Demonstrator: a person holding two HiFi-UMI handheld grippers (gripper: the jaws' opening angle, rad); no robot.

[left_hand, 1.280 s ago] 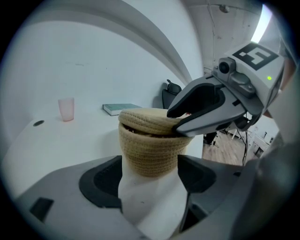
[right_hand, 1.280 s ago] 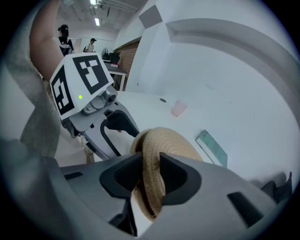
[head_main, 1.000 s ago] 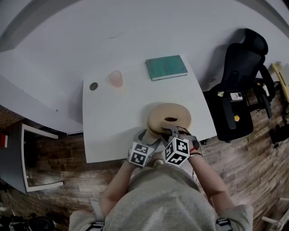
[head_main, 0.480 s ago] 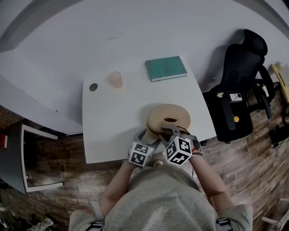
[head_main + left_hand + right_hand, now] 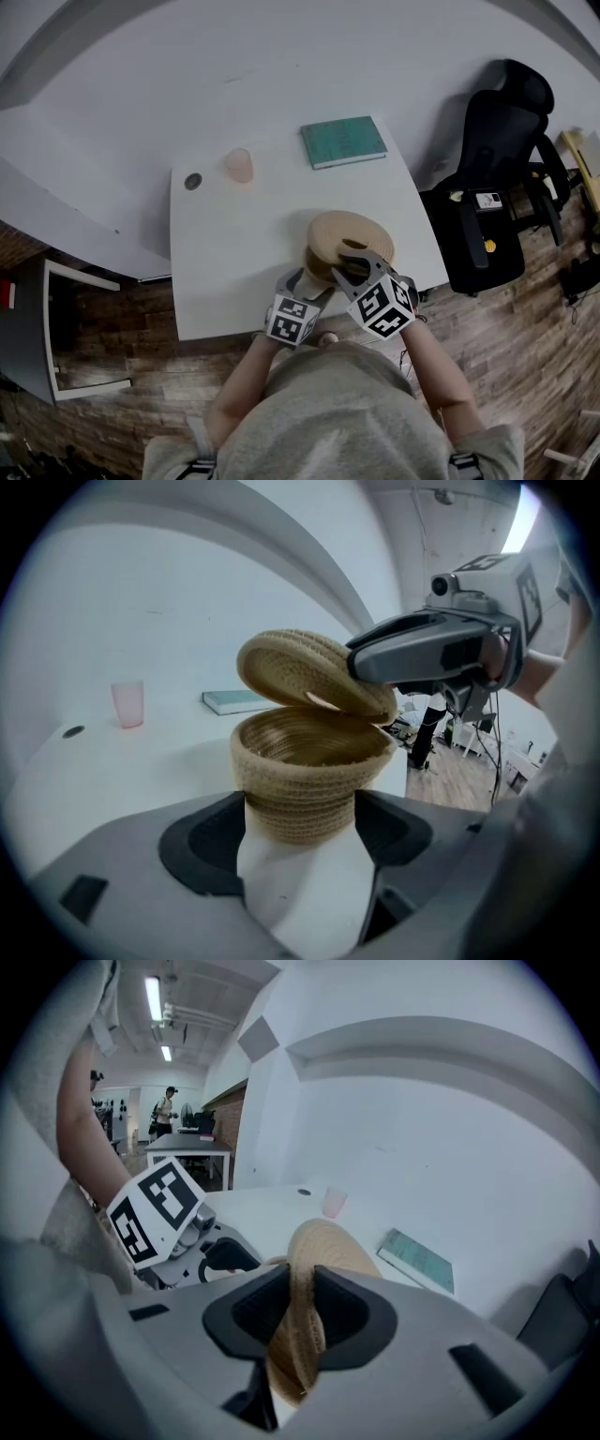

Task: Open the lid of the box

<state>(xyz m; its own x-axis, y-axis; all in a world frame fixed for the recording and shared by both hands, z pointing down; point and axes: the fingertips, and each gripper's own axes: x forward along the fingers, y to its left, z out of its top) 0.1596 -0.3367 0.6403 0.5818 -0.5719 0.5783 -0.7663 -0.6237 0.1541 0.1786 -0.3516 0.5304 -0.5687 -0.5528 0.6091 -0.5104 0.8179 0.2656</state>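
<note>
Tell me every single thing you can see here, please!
table: one, white, against the wall
box: one, tan woven, on the table's near edge, open at the top
lid: one, tan woven, tilted over the box
cup: one, pink, far left part of the table
book: one, teal, far side of the table
small round thing: one, dark, left of the cup; too small to name
office chair: one, black, on the wooden floor right of the table
left gripper: one, grey, gripping the box's lower body
right gripper: one, grey, jaws closing with the lid's edge between them
arms: two, bare, bottom of the head view
</note>
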